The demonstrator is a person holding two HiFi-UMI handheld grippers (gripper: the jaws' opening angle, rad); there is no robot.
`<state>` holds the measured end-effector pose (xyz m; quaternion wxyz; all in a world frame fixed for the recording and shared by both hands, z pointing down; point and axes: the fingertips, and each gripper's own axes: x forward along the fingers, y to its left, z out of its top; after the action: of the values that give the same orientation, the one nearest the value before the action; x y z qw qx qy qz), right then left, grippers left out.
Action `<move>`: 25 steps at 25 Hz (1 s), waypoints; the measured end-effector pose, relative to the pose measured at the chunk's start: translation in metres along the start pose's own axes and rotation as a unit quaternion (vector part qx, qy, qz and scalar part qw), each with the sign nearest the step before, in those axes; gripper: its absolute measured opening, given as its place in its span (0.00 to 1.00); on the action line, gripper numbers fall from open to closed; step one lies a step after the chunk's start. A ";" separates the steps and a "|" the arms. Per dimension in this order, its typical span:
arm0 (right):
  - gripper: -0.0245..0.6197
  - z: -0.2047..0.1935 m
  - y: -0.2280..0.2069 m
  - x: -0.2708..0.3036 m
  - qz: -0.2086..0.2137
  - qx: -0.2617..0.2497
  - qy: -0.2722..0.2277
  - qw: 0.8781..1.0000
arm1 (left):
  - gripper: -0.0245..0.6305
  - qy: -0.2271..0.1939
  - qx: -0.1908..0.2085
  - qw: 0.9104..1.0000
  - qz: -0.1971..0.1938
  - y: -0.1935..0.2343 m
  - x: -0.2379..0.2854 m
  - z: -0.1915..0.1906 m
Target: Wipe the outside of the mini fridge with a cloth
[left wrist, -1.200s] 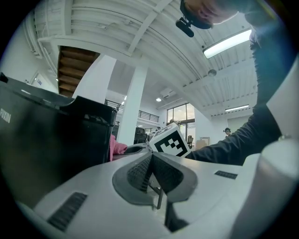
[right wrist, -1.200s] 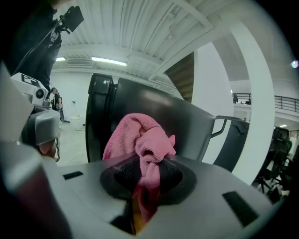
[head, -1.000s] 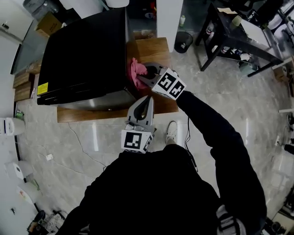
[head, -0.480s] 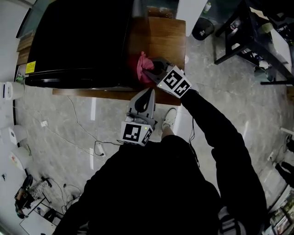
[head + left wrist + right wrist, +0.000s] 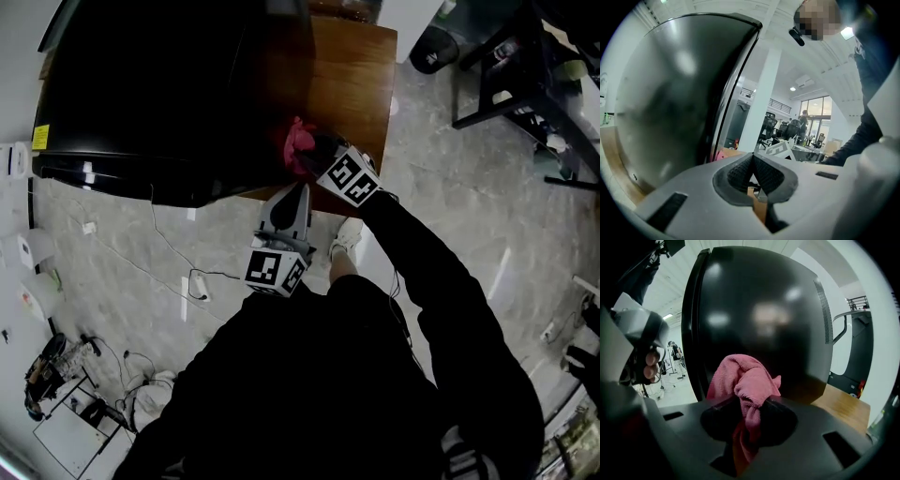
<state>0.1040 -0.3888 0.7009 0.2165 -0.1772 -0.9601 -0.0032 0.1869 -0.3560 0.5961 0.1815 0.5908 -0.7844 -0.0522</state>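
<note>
The black mini fridge (image 5: 150,84) stands on a low wooden platform (image 5: 347,84); its glossy side wall (image 5: 759,319) fills the right gripper view. My right gripper (image 5: 314,159) is shut on a pink cloth (image 5: 298,145), and the cloth (image 5: 743,383) bunches out of the jaws right against the fridge's side near its front corner. My left gripper (image 5: 286,208) hangs just in front of the platform, below the right one, its jaws shut on nothing (image 5: 753,180). The fridge's dark wall (image 5: 679,98) looms at that view's left.
Pale tiled floor surrounds the platform, with a loose cable (image 5: 178,272) trailing across it at the left. A black table frame (image 5: 525,84) and a bin (image 5: 433,47) stand at the upper right. My shoe (image 5: 345,239) is beside the platform's front edge.
My head has moved closer over the fridge. The right gripper with the pink cloth has slid along the fridge's side toward its front corner. The left gripper has stayed shut below it.
</note>
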 end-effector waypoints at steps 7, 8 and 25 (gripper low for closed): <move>0.17 -0.050 -0.002 0.024 -0.002 -0.016 0.088 0.996 | 0.05 0.020 -0.007 0.999 0.027 0.004 0.016 -0.012; 0.17 -0.048 -0.003 0.021 0.000 -0.005 0.082 0.997 | 0.05 0.021 -0.006 0.999 0.027 0.001 0.019 -0.009; 0.17 0.244 -0.167 -0.133 -0.126 -0.065 -0.222 0.965 | 0.05 -0.128 0.062 0.990 -0.009 -0.073 0.110 0.189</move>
<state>0.0582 -0.5700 0.4361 -0.0160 -0.0650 -0.9963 -0.0539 0.1617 -0.5063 0.4238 0.0416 0.5963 -0.7977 -0.0801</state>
